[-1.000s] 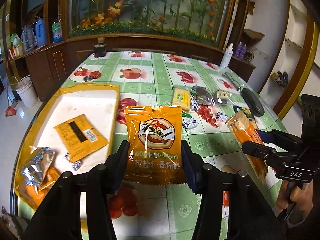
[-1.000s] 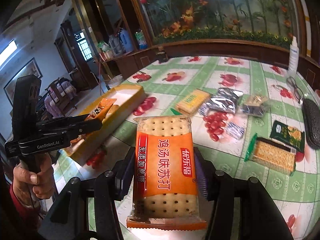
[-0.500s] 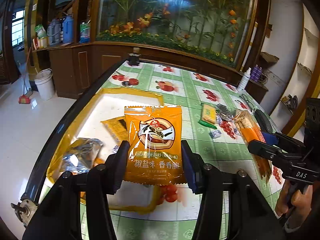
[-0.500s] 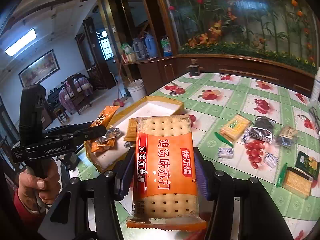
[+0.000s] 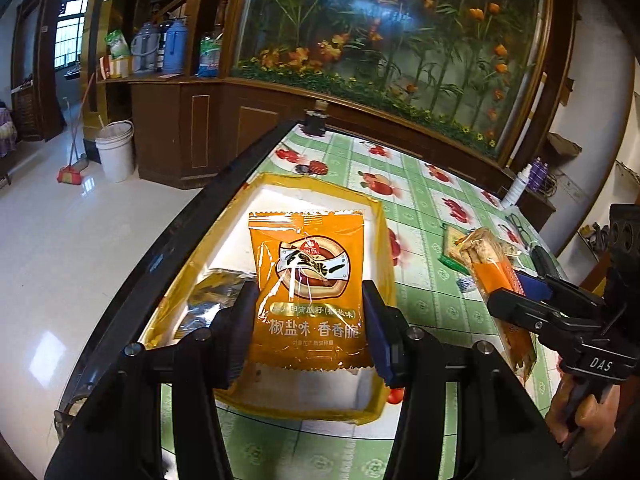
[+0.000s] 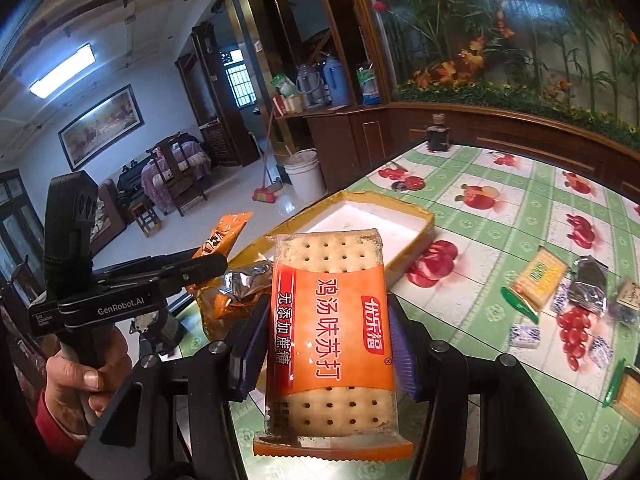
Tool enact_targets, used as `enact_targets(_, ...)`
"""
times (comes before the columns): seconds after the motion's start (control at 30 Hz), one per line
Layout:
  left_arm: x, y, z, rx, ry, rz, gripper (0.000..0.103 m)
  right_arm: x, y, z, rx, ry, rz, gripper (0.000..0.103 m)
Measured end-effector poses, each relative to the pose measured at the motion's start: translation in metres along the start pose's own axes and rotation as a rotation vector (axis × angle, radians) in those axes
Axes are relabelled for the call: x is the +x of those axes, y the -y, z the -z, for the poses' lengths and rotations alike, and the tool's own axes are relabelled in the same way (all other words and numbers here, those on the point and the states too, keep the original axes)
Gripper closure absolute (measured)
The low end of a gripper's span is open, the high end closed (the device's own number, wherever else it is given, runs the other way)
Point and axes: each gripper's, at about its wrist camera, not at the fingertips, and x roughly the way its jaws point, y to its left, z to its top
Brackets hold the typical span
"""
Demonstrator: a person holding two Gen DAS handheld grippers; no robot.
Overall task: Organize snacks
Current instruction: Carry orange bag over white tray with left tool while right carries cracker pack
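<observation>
Currently, my left gripper [image 5: 308,320] clamps the orange seed packet [image 5: 307,288] above the yellow tray [image 5: 384,240]; my right gripper [image 6: 326,344] clamps the cracker pack [image 6: 330,336] beside it, over the table.

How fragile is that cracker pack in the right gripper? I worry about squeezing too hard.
The cracker pack probably holds its shape: it stands upright between the right gripper fingers without sagging. The crackers visible through the clear wrap likely crack under pressure. Its glossy film may slip.
</observation>
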Motion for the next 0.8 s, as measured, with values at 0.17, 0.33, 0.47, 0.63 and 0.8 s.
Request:
enact_targets(0.17, 0.006, -0.011, 0.001, -0.024, -0.011, -0.022, 0.054, 0.021, -0.005, -0.005, 0.003, -0.026, -0.028, 0.048)
enact_targets(0.33, 0.008, -0.017, 0.002, -0.031, -0.019, -0.037, 0.054, 0.046, -0.004, -0.010, 0.023, -0.062, -0.058, 0.048)
enact_targets(0.47, 0.013, -0.023, 0.002, -0.038, -0.031, -0.077, 0.054, 0.065, -0.004, -0.017, 0.034, -0.077, -0.073, 0.048)
enact_targets(0.63, 0.025, -0.030, 0.003, -0.049, -0.068, -0.110, 0.054, 0.094, -0.005, -0.031, 0.058, -0.086, -0.088, 0.048)
enact_targets(0.8, 0.034, -0.030, 0.004, -0.040, -0.084, -0.136, 0.054, 0.122, -0.010, -0.040, 0.057, -0.090, -0.058, 0.048)
